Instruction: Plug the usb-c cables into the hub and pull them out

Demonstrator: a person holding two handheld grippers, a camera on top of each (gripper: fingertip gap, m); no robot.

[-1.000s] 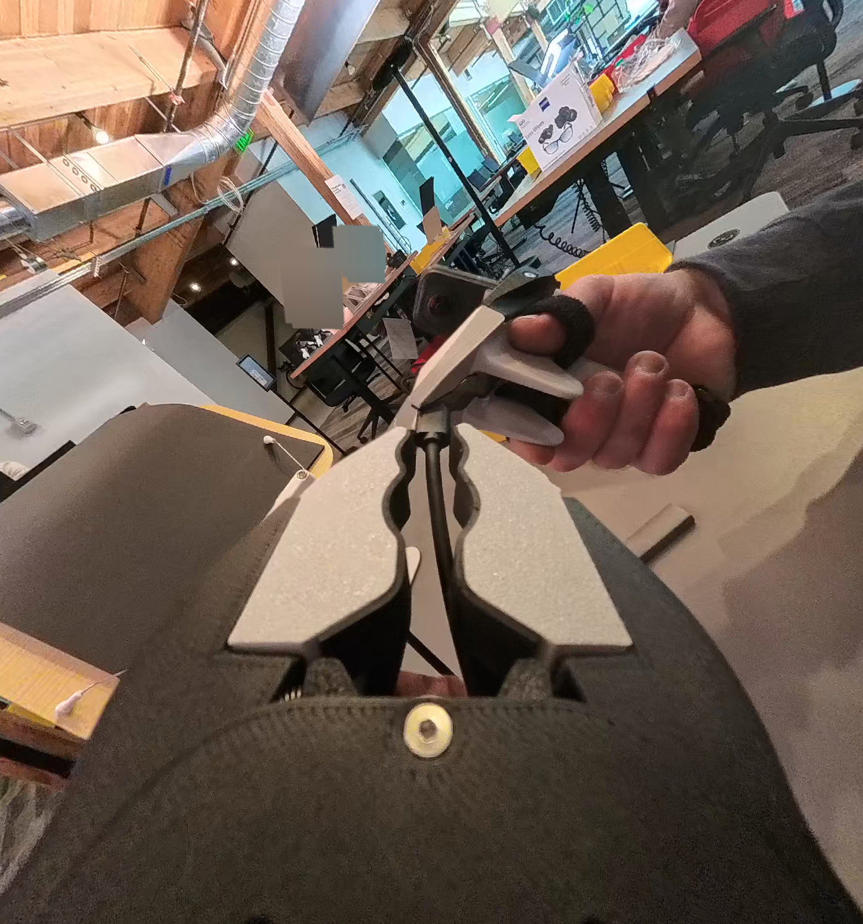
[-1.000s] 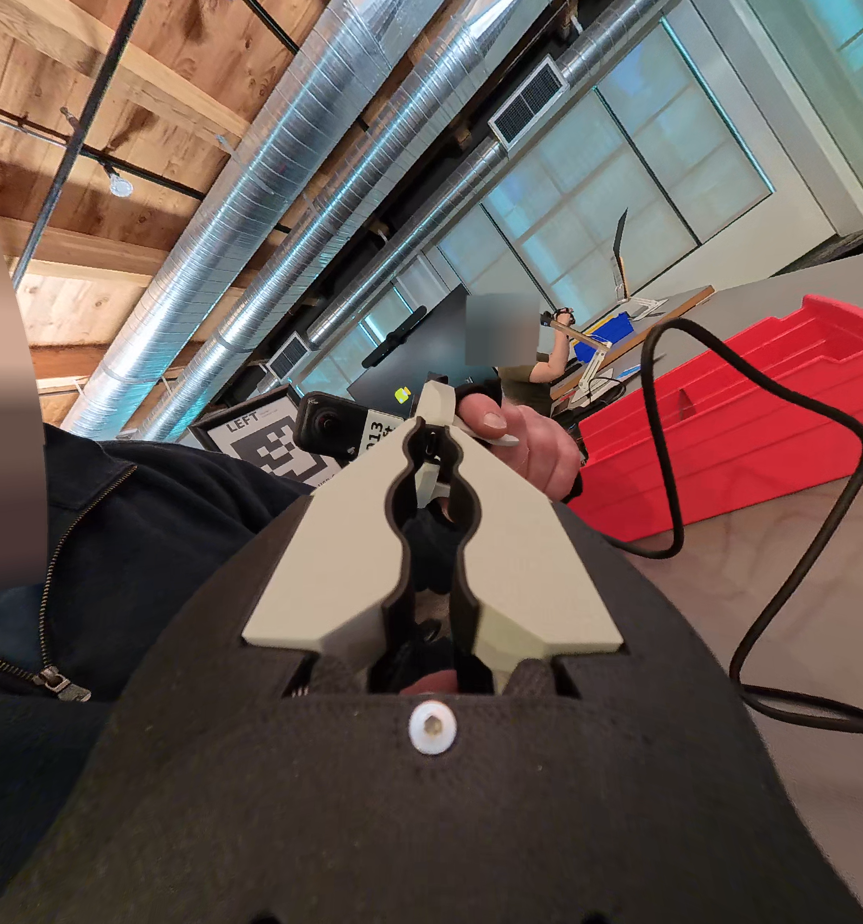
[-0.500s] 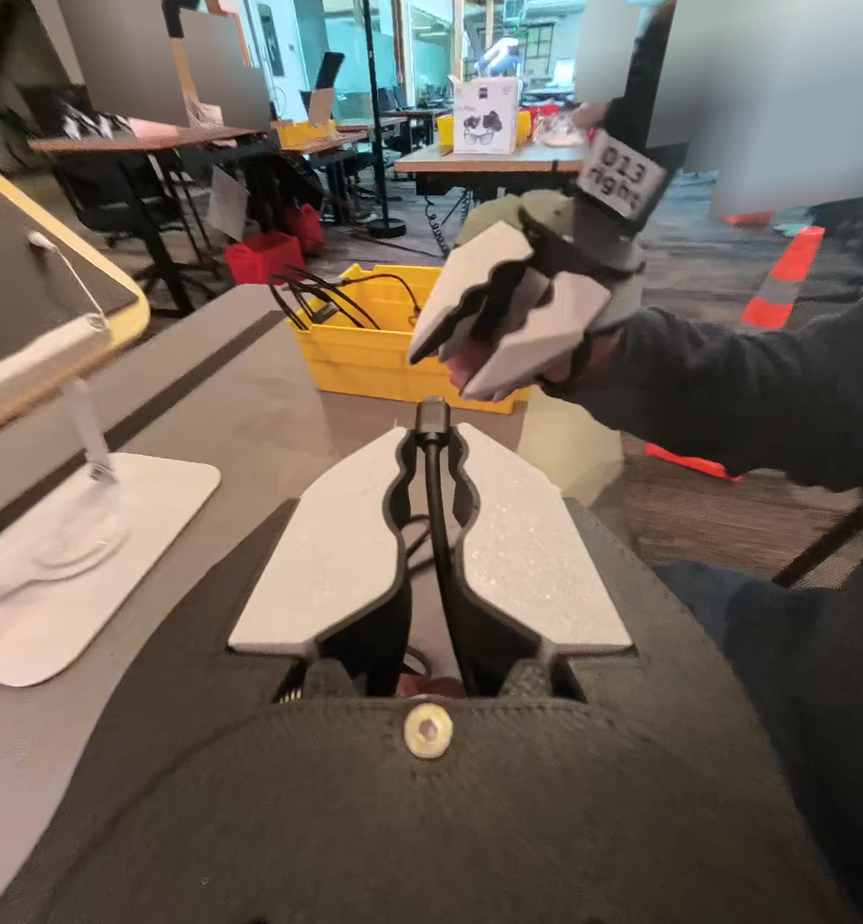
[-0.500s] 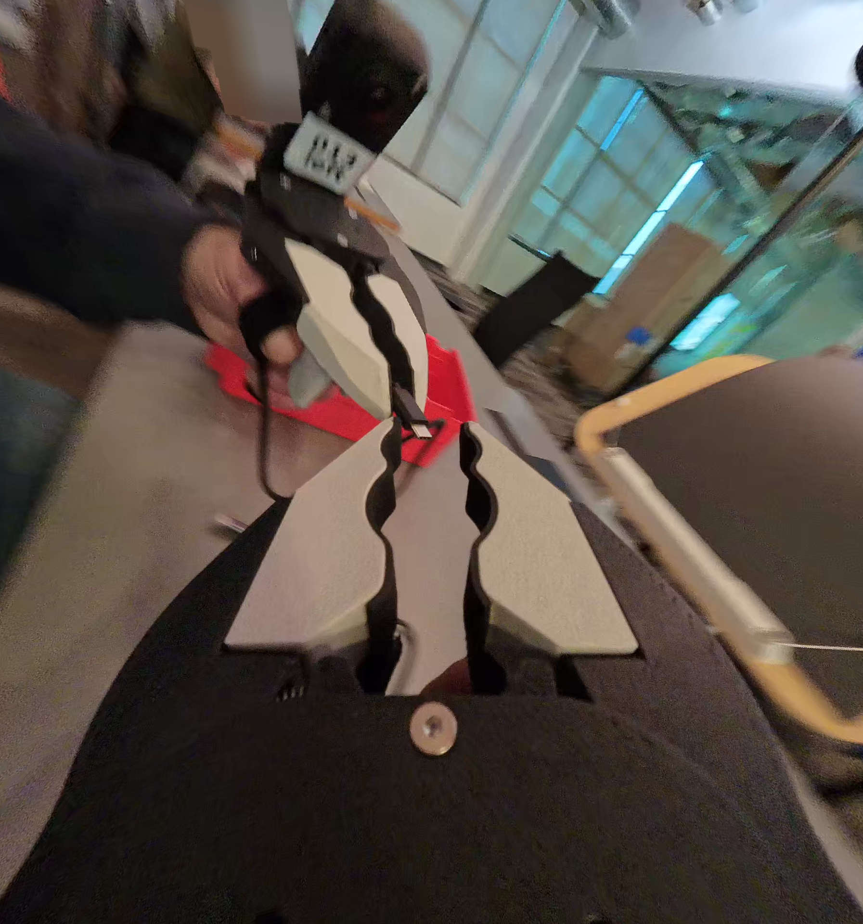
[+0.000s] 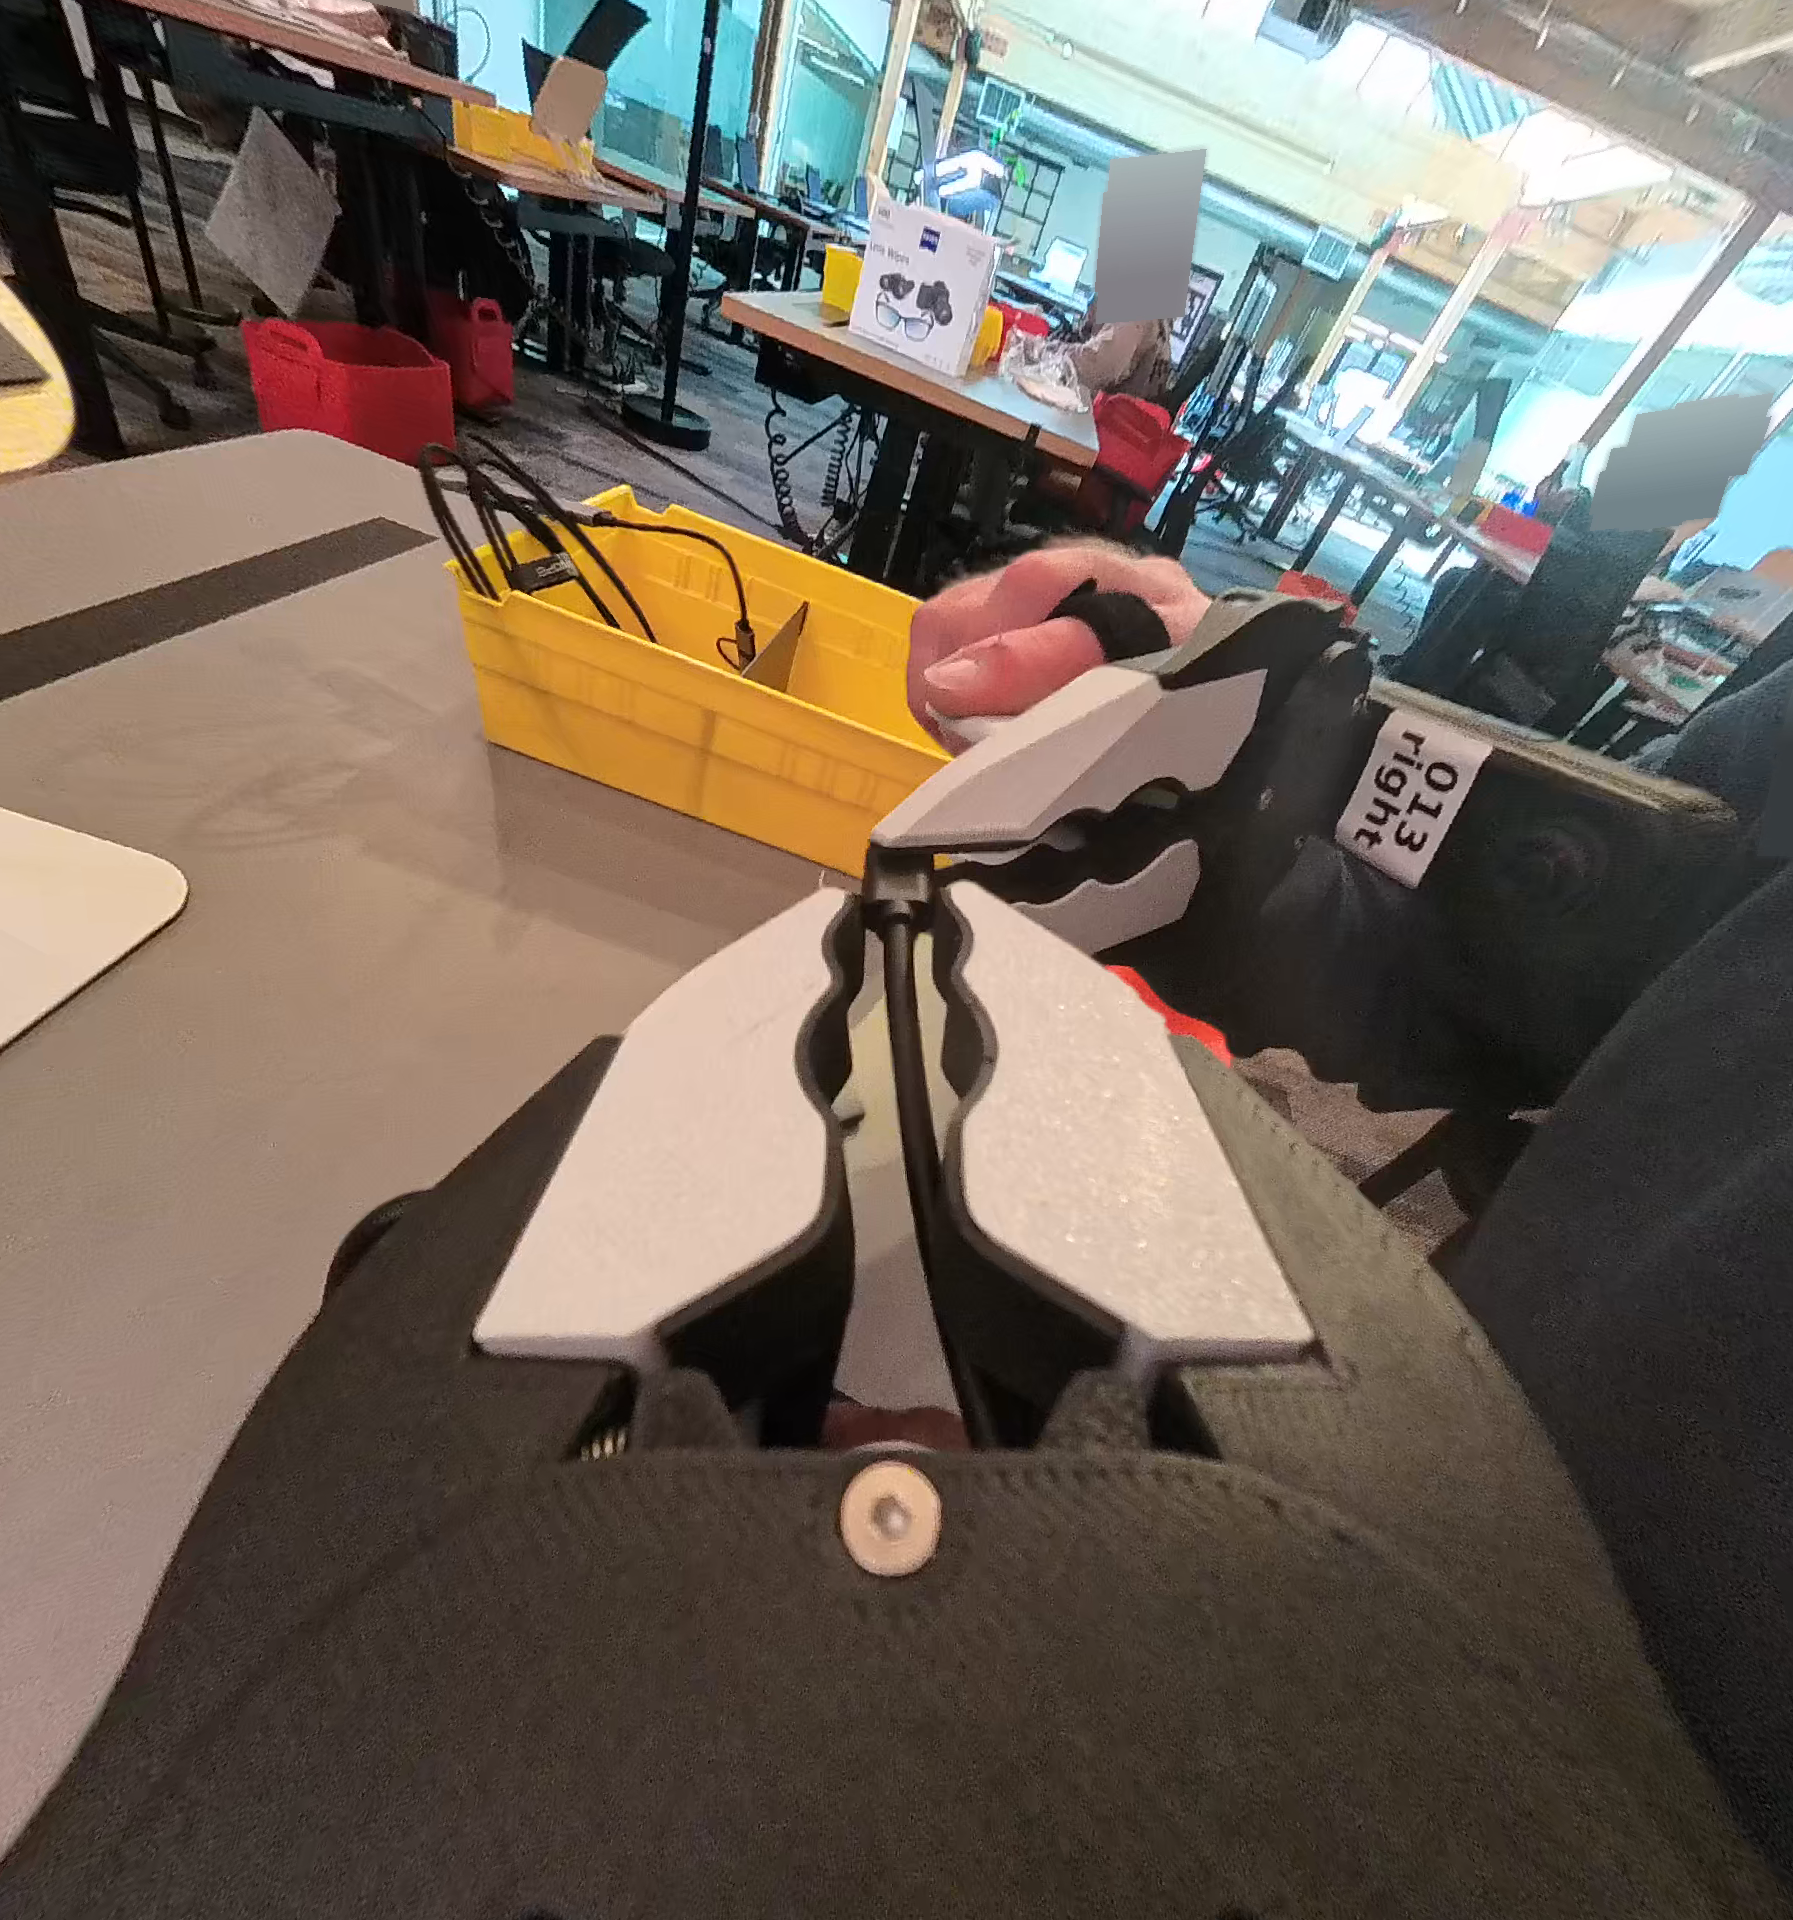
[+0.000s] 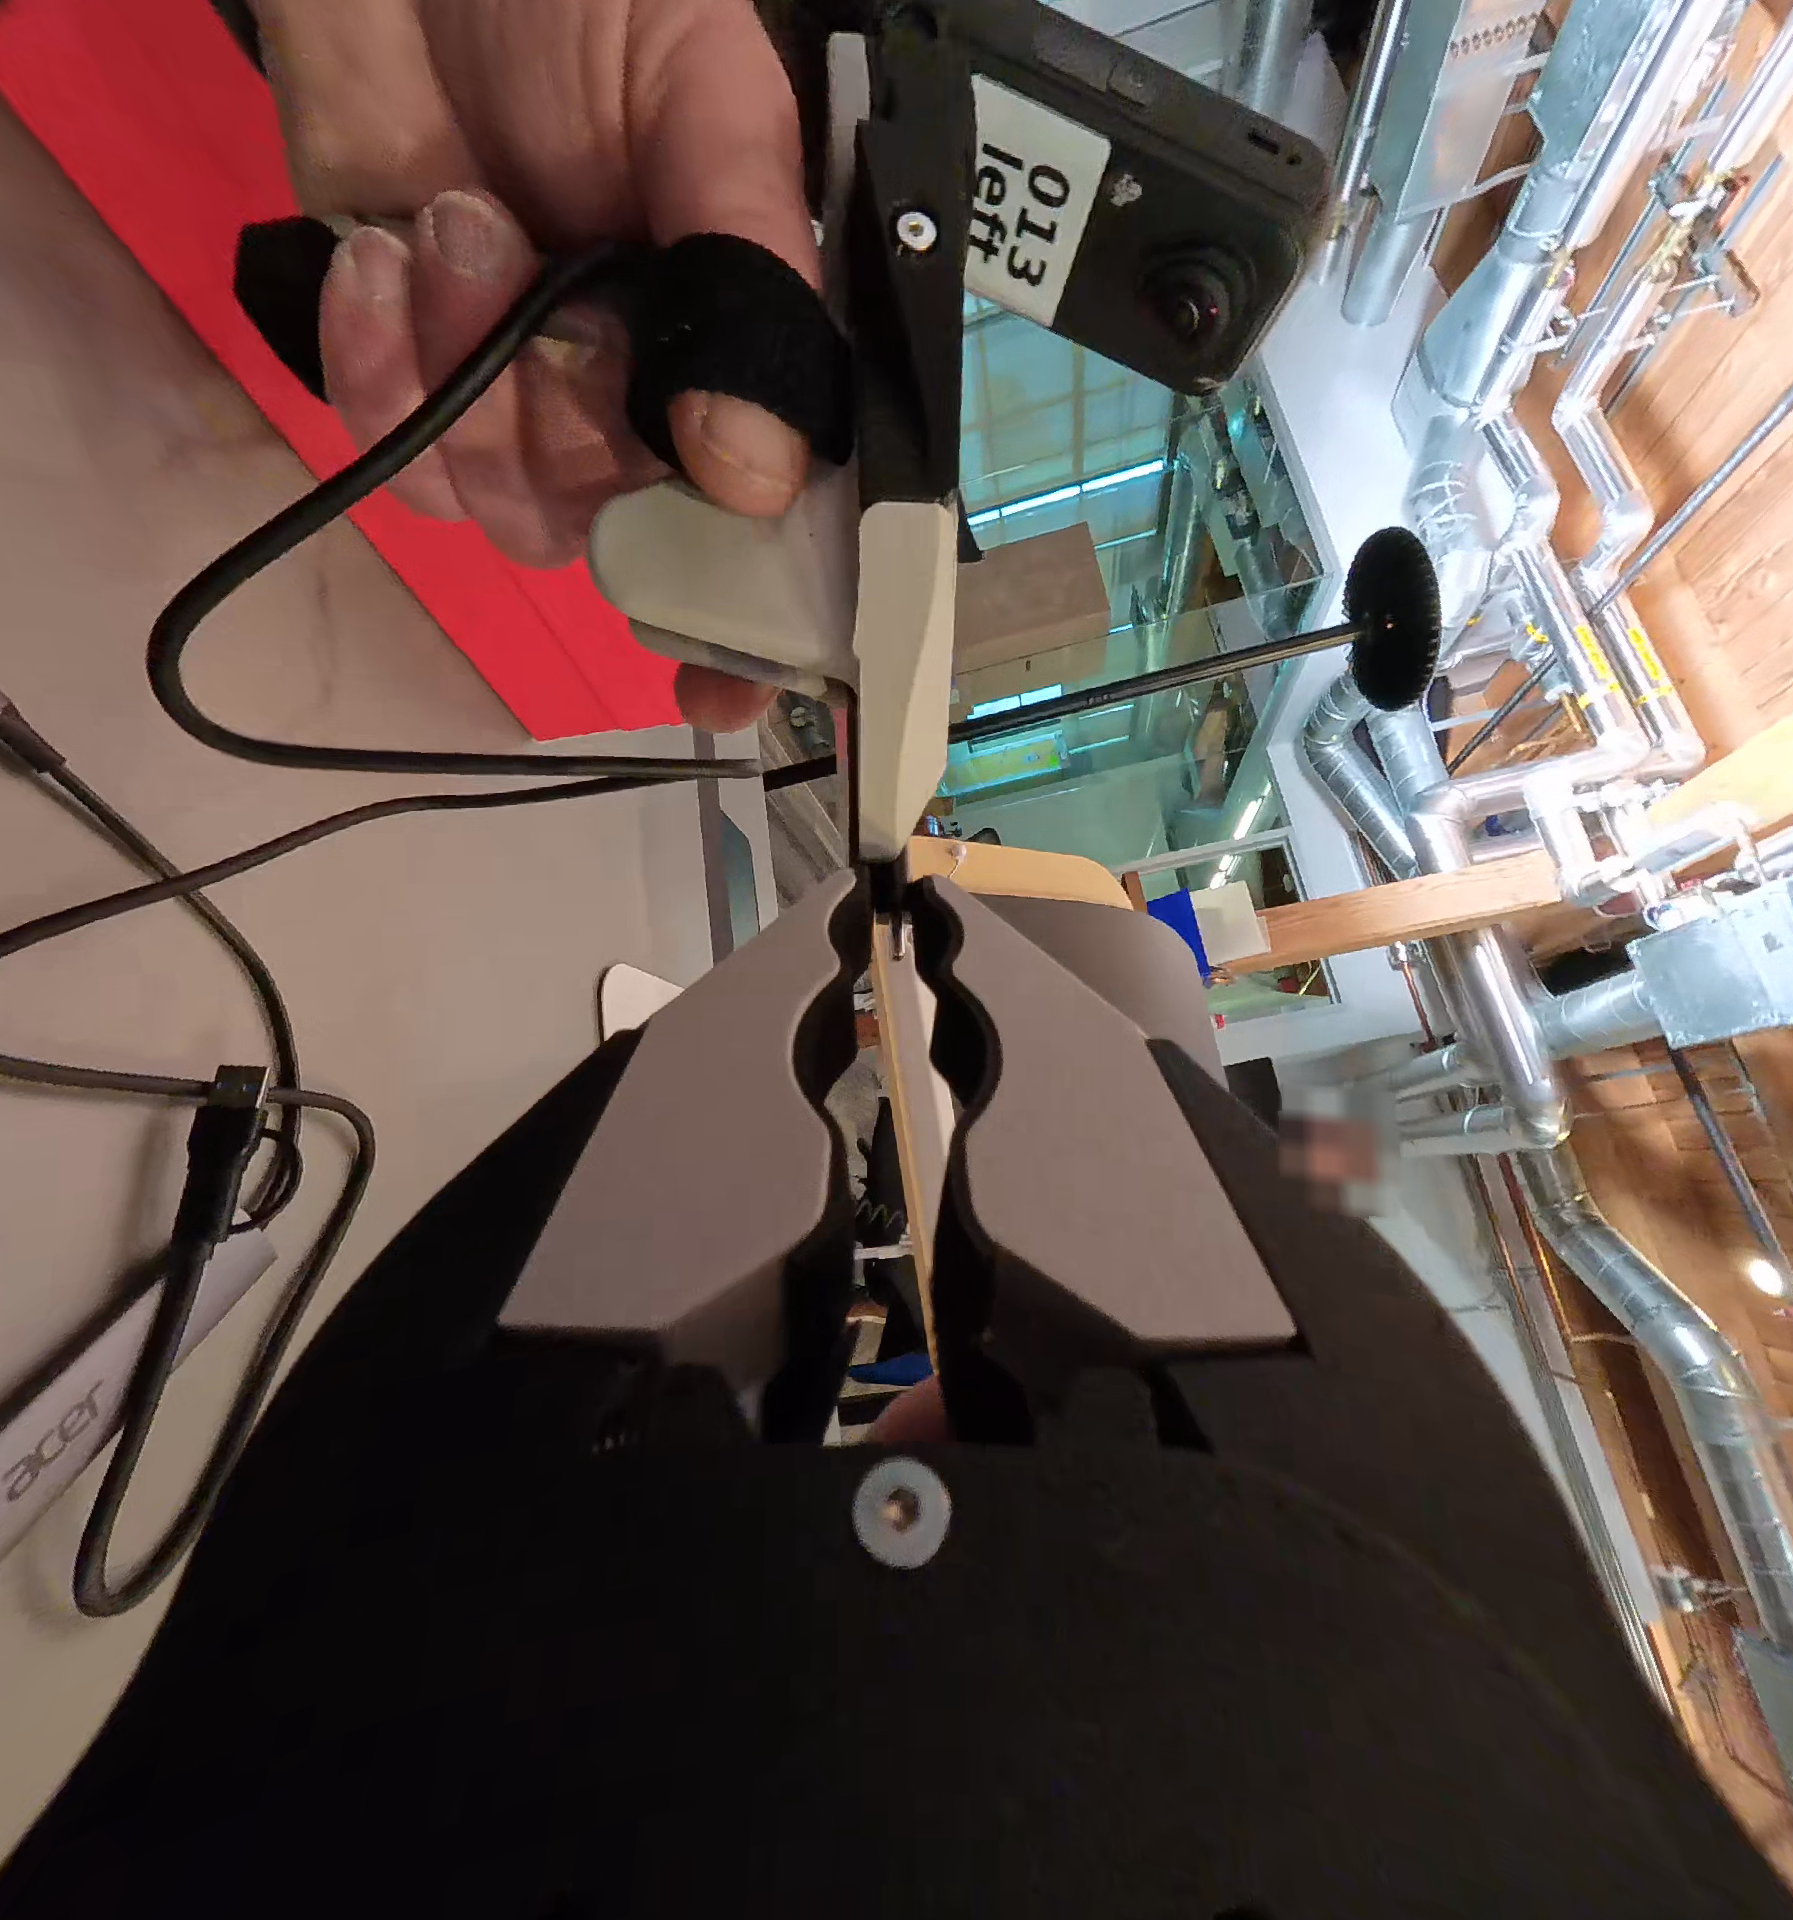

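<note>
Now my left gripper [image 5: 897, 906] pinches a smooth black cable [image 5: 913, 1081] — my right gripper [image 6: 890, 902], jaws parted, brackets its plug.

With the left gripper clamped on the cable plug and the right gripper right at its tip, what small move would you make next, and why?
Probably close the right gripper on the plug. The left gripper is shut on the black cable just behind the plug, and the plug's metal tip already sits between the right gripper's open fingertips, so a regrasp or handover looks ready. No hub port is visibly lined up.
</note>
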